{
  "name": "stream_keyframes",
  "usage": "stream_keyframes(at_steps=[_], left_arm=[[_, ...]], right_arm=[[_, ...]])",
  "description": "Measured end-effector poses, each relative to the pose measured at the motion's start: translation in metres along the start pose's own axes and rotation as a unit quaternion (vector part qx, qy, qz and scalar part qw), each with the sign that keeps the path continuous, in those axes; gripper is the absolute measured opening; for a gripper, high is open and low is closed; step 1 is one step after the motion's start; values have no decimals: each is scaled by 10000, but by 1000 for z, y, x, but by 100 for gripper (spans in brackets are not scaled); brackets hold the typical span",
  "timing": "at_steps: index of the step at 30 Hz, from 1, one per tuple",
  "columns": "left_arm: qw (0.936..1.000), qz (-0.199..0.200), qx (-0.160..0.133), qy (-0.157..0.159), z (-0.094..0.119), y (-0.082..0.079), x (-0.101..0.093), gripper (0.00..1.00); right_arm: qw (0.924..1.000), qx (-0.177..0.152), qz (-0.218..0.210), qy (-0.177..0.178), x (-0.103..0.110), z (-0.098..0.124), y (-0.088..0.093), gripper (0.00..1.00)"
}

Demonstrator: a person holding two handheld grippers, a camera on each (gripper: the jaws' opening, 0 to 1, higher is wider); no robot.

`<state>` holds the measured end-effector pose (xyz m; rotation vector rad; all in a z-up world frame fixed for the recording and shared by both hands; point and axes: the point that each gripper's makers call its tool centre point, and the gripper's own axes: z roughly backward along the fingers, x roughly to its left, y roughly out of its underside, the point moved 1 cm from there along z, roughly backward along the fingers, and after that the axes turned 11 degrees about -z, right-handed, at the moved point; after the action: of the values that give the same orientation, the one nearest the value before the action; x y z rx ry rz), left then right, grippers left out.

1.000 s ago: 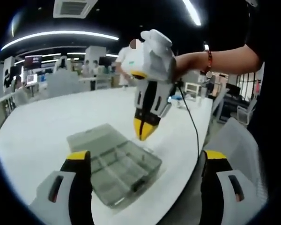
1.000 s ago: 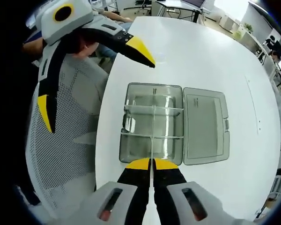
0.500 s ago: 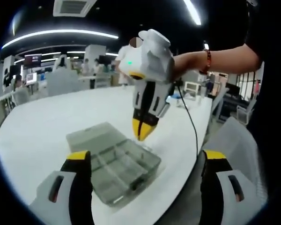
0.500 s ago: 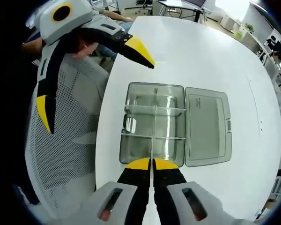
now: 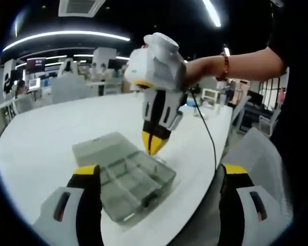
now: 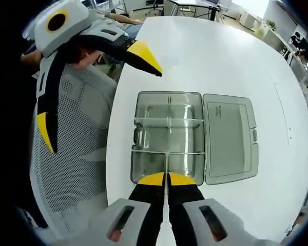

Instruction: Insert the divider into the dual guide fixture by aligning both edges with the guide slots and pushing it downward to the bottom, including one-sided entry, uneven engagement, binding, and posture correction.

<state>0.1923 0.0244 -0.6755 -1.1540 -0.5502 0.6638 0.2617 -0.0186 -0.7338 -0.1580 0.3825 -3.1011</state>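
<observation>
Thin clear divider (image 6: 166, 165) — edge-on, pinched in right tool (image 6: 166, 179).

room: open-plan office | ceiling: dark, long curved strip lights (image 5: 66, 37), square air vent (image 5: 81, 7) | table: large white round-edged top (image 6: 236, 56) | seating: grey mesh chair (image 6: 74, 154) beside table edge | far side: desks (image 5: 105, 88), monitors, people, bright windows behind

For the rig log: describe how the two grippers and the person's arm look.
Both grippers have white housings, black jaws and yellow tips: the right gripper, trailing a thin black cable, and the left gripper. The person's forearm wears a red bead bracelet and a black sleeve.
</observation>
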Motion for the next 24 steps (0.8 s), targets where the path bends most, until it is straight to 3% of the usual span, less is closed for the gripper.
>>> stream_keyframes(at_steps=[24], left_arm=[[10000,53,48,-18,0,4,2,93]], right_arm=[[10000,-23,-94,19,-2,-25,9,0]])
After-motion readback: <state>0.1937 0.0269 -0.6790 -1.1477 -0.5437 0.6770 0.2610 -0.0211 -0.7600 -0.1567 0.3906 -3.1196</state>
